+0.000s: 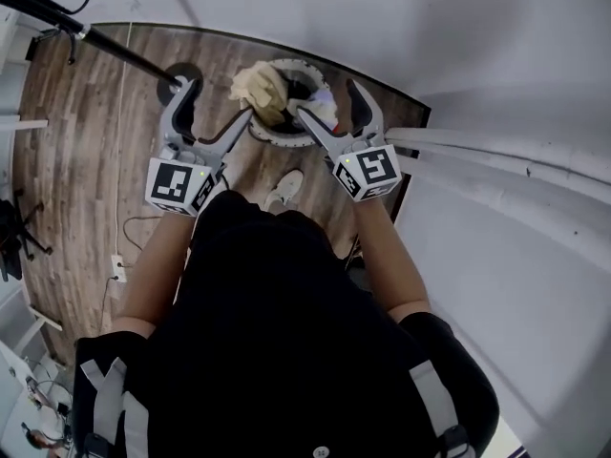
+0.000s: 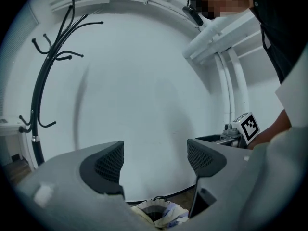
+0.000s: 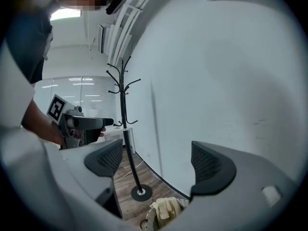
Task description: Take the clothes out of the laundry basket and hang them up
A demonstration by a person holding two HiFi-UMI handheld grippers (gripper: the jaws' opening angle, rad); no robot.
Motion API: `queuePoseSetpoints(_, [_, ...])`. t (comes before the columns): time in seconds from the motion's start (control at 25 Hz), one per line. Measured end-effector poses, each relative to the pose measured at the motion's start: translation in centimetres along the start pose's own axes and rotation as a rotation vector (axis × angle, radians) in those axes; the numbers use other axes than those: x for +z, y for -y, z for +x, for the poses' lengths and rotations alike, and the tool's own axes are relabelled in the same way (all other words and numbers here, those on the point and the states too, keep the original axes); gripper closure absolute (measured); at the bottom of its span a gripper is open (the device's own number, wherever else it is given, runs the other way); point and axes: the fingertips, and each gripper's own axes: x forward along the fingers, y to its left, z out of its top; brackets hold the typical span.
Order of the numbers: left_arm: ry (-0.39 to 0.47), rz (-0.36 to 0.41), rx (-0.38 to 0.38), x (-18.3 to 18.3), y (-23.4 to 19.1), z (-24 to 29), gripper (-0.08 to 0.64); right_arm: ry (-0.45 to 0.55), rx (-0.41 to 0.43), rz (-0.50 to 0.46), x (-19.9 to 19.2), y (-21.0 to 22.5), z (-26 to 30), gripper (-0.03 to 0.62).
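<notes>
The round laundry basket [image 1: 307, 69] stands on the wood floor by the wall, with a beige garment [image 1: 260, 89] draped over its left rim and other clothes inside. My left gripper [image 1: 212, 113] hovers above the basket's left side, open and empty. Over the right side my right gripper [image 1: 336, 111] is likewise open and holds nothing. The left gripper view looks past its wide-apart fingers [image 2: 108, 165] at the basket [image 2: 159, 211] below. In the right gripper view the basket [image 3: 163, 214] with the beige garment lies low between the fingers [image 3: 211, 165]. The black coat rack [image 3: 124, 124] stands left of the basket.
The coat rack's round base [image 1: 179, 72] sits just left of the basket, and its pole leans to the upper left. A white wall with pipes [image 1: 496, 151] runs along the right. The person's shoe [image 1: 284, 191] is near the basket. A cable [image 1: 119, 256] trails on the floor.
</notes>
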Motion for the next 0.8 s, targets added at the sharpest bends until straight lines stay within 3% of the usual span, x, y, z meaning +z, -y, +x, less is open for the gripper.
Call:
queuePoseSetpoints(0.36, [-0.084,-0.125,0.187,-8.1,-5.9,2.8,0.141,-0.14,0.088,0.04,-7.7,4.6,6.9,0.16])
queuePoseSetpoints(0.8, [-0.246,-0.317,0.296,-23.9,-12.7,6.4,0.144,-0.352,0.185,-0.017,-19.3,7.9,18.5,0.179])
